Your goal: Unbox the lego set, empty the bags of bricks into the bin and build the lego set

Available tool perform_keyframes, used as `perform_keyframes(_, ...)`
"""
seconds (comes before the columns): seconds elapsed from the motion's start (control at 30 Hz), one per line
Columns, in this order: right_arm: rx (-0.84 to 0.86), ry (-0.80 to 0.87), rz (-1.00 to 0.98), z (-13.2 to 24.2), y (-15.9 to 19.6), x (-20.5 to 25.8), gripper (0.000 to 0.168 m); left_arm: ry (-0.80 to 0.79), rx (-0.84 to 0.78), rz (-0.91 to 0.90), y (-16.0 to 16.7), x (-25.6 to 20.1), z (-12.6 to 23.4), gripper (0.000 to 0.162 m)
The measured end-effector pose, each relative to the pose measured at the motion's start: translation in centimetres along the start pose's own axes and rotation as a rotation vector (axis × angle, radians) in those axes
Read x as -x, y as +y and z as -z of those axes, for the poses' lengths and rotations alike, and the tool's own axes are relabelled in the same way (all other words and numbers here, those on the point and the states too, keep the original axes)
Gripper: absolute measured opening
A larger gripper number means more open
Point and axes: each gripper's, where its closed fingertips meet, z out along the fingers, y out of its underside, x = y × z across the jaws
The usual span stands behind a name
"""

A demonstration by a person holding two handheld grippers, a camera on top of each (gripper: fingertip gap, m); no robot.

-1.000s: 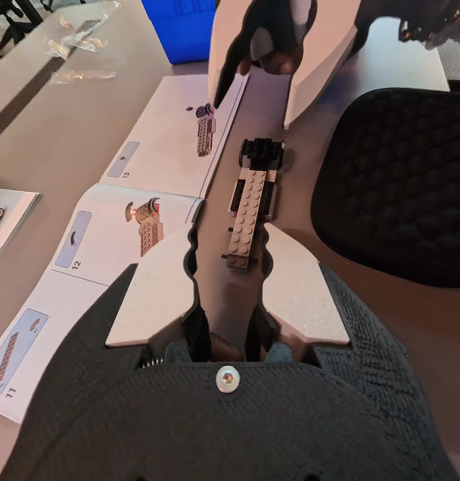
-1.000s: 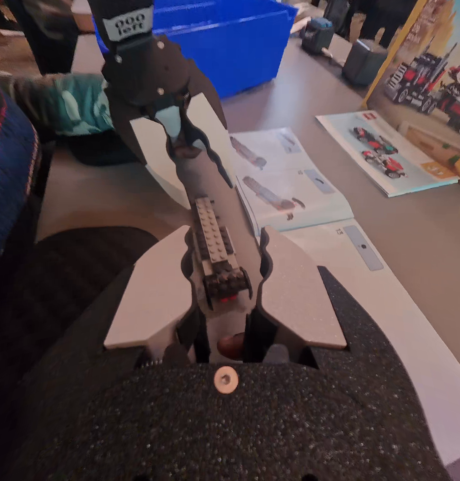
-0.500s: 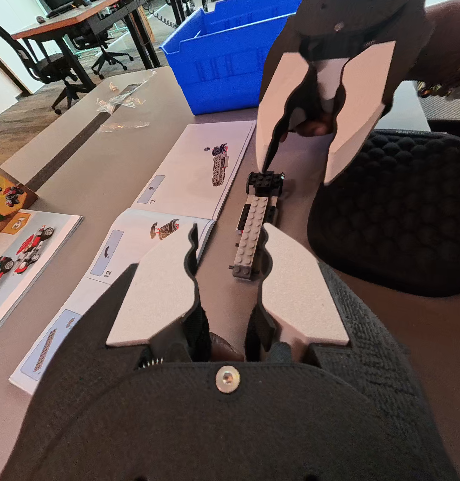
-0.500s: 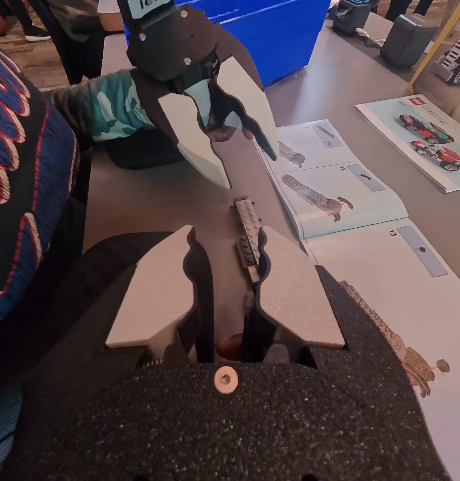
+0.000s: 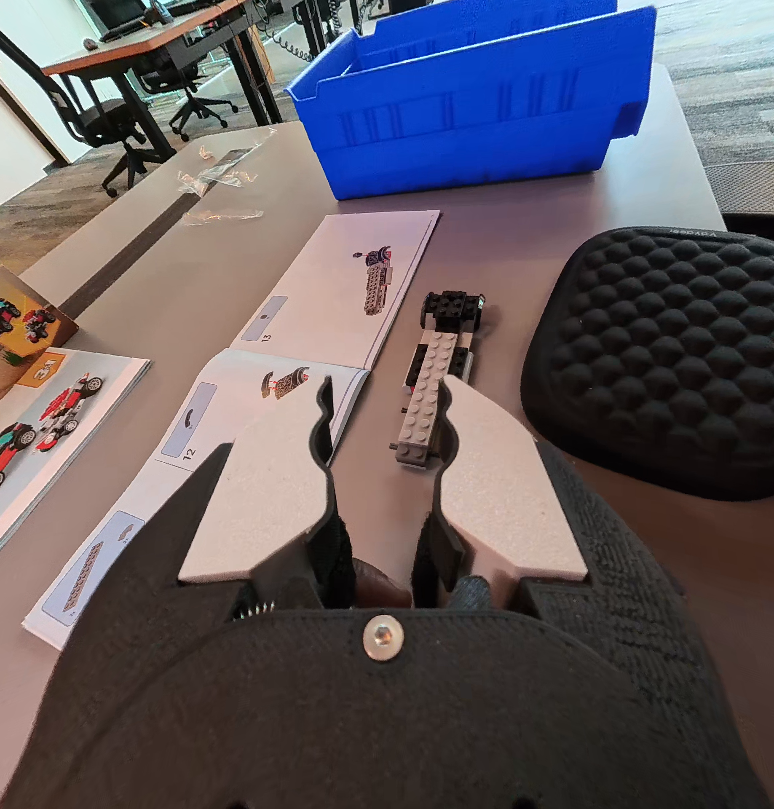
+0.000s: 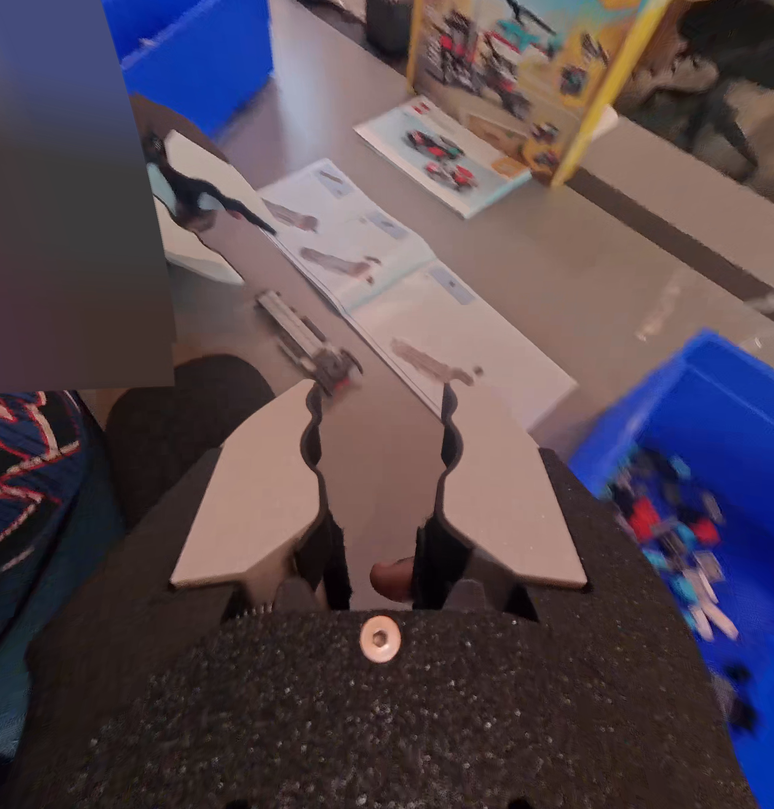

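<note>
Grey table (image 5: 551,219) everywhere, so I'll place stuff off the half-built lego model (image 5: 437,376) lying flat on it. Nearest, the left gripper (image 5: 385,394) is spread wide and empty, its right finger just beside the model's near end. Left of the model sits the open instruction booklet (image 5: 332,306), right of it a black cushion (image 5: 665,359). Beyond it, the blue bin (image 5: 464,127). Over in the blurry right wrist view, the right gripper (image 6: 378,389) is also spread, holding nothing, model just ahead-left.
</note>
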Motion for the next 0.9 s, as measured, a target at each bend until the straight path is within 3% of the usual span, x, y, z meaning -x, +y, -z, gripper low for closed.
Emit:
perform_keyframes(0.2,0.272,0.102,-0.145,6.1,7.9,-4.3,0.058,-0.009,0.032,-0.043,0.6,0.1,-0.2,0.045)
perform_keyframes(0.37,0.308,0.082,-0.138,6.0,11.0,-4.4,0.060,-0.049,-0.003,-0.047,0.2,0.6,0.1,0.045)
perform_keyframes(0.5,0.316,-0.009,-0.120,4.6,11.9,-2.6,0.053,-0.082,-0.035,-0.025,-0.4,1.2,0.2,0.044)
perform_keyframes(0.73,0.196,-0.211,-0.058,4.0,10.4,-0.2,0.060,-0.127,-0.044,0.022,-2.0,2.2,-0.7,0.044)
perform_keyframes(0.9,0.087,-0.025,-0.072,8.6,9.2,-5.7,0.053,-0.143,-0.056,0.050,-3.0,2.6,-0.9,0.043)
